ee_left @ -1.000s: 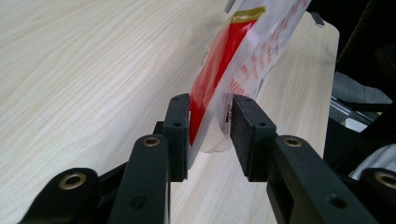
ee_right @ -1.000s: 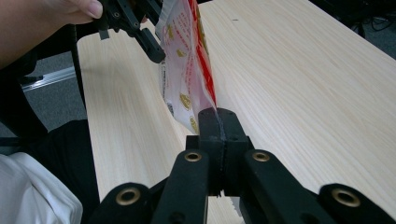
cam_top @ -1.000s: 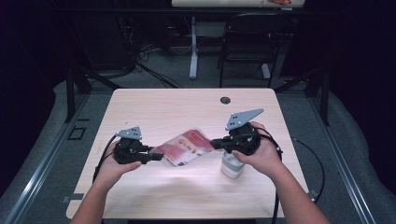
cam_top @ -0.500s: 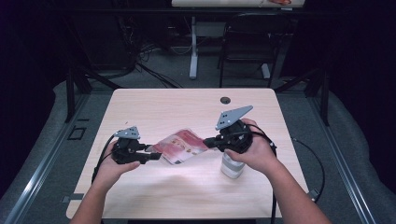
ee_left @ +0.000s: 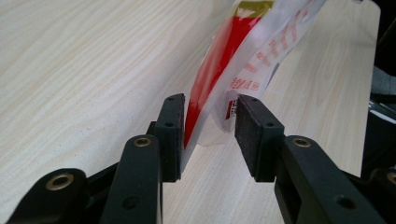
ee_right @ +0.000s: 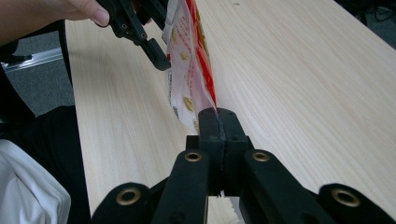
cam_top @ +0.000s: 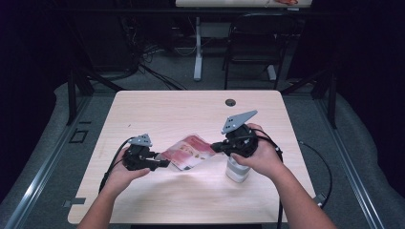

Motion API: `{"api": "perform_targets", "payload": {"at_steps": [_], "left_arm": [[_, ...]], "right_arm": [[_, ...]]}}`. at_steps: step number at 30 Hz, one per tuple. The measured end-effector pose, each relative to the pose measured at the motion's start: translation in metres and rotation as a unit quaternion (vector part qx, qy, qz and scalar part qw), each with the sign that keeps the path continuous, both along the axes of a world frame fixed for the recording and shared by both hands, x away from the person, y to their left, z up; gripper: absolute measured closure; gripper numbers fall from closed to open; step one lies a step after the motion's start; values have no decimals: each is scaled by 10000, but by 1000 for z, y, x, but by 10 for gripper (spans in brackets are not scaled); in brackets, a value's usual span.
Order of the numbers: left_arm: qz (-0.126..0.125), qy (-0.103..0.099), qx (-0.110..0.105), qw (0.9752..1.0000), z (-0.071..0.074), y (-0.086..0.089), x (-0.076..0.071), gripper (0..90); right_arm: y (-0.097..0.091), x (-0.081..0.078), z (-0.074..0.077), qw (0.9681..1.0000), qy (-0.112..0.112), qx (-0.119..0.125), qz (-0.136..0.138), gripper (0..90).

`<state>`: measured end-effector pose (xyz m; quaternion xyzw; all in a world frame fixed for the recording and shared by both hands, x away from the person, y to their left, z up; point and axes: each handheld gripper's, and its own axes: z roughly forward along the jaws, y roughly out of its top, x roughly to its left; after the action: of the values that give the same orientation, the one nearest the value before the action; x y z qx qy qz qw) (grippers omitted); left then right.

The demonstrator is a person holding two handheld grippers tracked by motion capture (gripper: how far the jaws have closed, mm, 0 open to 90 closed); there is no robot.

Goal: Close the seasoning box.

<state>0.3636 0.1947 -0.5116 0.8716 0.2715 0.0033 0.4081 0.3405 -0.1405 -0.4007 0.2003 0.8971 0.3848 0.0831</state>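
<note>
Above the near half of the table: two hand-held grippers are sharing one plastic packet.

Table (cam_top: 181, 109): pale wood top, lying under both grippers; a small dark round hole (cam_top: 230, 102) is sitting near its far edge.

Packet (cam_top: 188, 151): red-and-white printed plastic packet, hanging stretched between the two grippers just over the middle of the table; in the left gripper view the packet (ee_left: 243, 60) is running away from the jaws, and in the right gripper view the packet (ee_right: 191, 70) is standing on edge above the wood.

Left gripper (cam_top: 160, 163): lying low at the packet's left end, jaws pointing right. Its jaws have just been closing a little, yet they are standing spread, with the packet's edge hanging in the gap. The plastic is lying against the inner face of one pad, while the other pad is standing clear of it.

Right gripper (cam_top: 215, 148): held at the packet's right end, jaws pointing left, grey three-cornered plate tilting upward. Its jaws are pressed together, pinching the packet's near corner, as the right gripper view (ee_right: 218, 122) is showing.

White container (cam_top: 237, 169): standing on the table directly under the right hand (cam_top: 260, 155), partly hidden by it.

Left hand (cam_top: 122, 174): gripping the left gripper's body from the near side.
</note>
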Motion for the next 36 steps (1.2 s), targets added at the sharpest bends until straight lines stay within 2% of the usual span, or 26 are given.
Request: {"api": "perform_targets", "payload": {"at_steps": [4, 9, 17, 25, 36], "left_arm": [[-24, 86, 25, 10000, -8, -2, 1, 634], [-82, 132, 131, 9998, -11, -2, 2, 614], [57, 110, 281, 9995, -12, -2, 3, 579], [73, 48, 97, 9999, -9, 2, 2, 558], [72, 37, 102, 9999, -4, 3, 1, 594]], "right_arm": [[2, 1, -2, 9999, 13, -122, 57, 900], [6, 0, -4, 9997, -14, -227, 109, 900], [10, 0, -5, 9993, -15, -322, 203, 900], [13, -1, -7, 9989, -7, -399, 229, 900], [16, 0, -7, 9990, -2, -355, 268, 897]]}}
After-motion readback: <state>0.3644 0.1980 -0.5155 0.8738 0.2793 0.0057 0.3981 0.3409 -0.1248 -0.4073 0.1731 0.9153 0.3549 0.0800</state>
